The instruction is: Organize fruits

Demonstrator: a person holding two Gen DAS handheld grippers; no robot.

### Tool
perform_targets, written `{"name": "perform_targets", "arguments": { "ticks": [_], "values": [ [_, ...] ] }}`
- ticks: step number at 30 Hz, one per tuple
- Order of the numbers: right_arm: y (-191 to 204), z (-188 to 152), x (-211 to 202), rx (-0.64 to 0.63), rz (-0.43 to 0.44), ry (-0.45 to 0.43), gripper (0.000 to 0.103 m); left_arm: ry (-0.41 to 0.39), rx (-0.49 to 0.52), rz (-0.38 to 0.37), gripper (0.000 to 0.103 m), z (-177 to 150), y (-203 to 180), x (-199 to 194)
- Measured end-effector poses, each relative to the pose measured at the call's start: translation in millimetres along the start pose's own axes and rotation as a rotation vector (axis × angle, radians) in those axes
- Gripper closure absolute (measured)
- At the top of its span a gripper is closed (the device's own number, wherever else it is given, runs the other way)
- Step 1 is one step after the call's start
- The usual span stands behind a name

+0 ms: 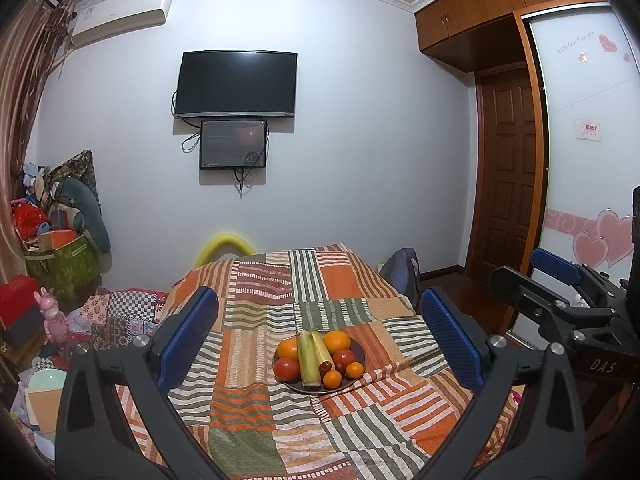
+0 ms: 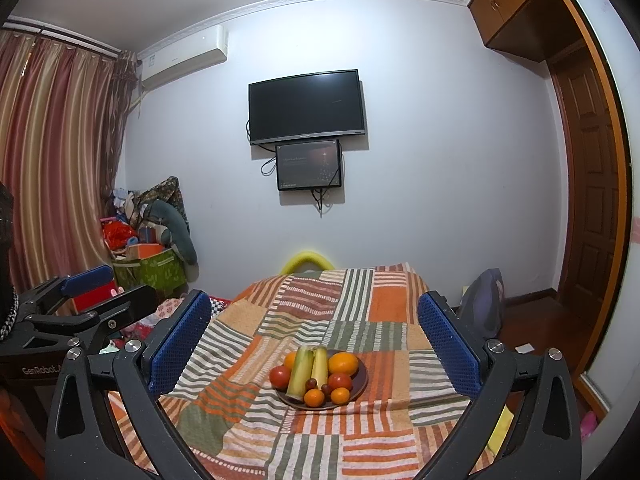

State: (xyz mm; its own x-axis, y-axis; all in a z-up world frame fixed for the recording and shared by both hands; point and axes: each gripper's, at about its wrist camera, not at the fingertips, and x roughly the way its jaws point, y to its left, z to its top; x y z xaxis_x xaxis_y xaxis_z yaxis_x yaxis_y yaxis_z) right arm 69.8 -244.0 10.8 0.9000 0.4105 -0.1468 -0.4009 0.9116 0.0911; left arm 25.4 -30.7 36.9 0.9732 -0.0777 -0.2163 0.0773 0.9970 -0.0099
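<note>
A dark plate [image 1: 359,350] of fruit sits on a striped patchwork cloth [image 1: 280,420]. It holds two yellow-green bananas [image 1: 310,354], oranges [image 1: 337,341], red tomatoes [image 1: 286,368] and small tangerines [image 1: 332,379]. The same plate [image 2: 361,376] shows in the right wrist view with its bananas [image 2: 306,368] and oranges [image 2: 343,363]. My left gripper [image 1: 318,332] is open and empty, held back from the plate. My right gripper [image 2: 314,340] is open and empty too, also short of the plate. The right gripper also shows at the left wrist view's right edge [image 1: 560,280].
The cloth covers a table [image 2: 260,432] that ends toward a white wall with a television [image 1: 236,84]. Piled boxes and bags [image 1: 60,248] lie at the left. A backpack [image 2: 484,304] and a wooden door [image 1: 508,176] are at the right.
</note>
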Motion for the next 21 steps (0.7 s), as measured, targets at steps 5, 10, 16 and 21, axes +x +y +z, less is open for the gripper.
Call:
{"name": "perform_targets", "arguments": {
  "ticks": [5, 10, 16, 21],
  "values": [
    [-0.3, -0.7, 0.7, -0.002, 0.002, 0.004, 0.0, 0.002, 0.002, -0.005, 0.0, -0.1, -0.1, 0.5],
    [-0.5, -0.7, 0.6, -0.005, 0.001, 0.003, 0.0, 0.009, 0.004, -0.011, 0.0, -0.6, -0.2, 2.6],
    [-1.0, -0.1, 0.7, -0.007, 0.0, 0.004, 0.0, 0.014, -0.001, -0.012, 0.0, -1.0, -0.5, 3.6],
    [-1.3, -0.5, 2.0, -0.008, -0.001, 0.008, 0.0, 0.017, 0.0, -0.009, 0.0, 0.0, -0.1, 4.9]
  ]
}}
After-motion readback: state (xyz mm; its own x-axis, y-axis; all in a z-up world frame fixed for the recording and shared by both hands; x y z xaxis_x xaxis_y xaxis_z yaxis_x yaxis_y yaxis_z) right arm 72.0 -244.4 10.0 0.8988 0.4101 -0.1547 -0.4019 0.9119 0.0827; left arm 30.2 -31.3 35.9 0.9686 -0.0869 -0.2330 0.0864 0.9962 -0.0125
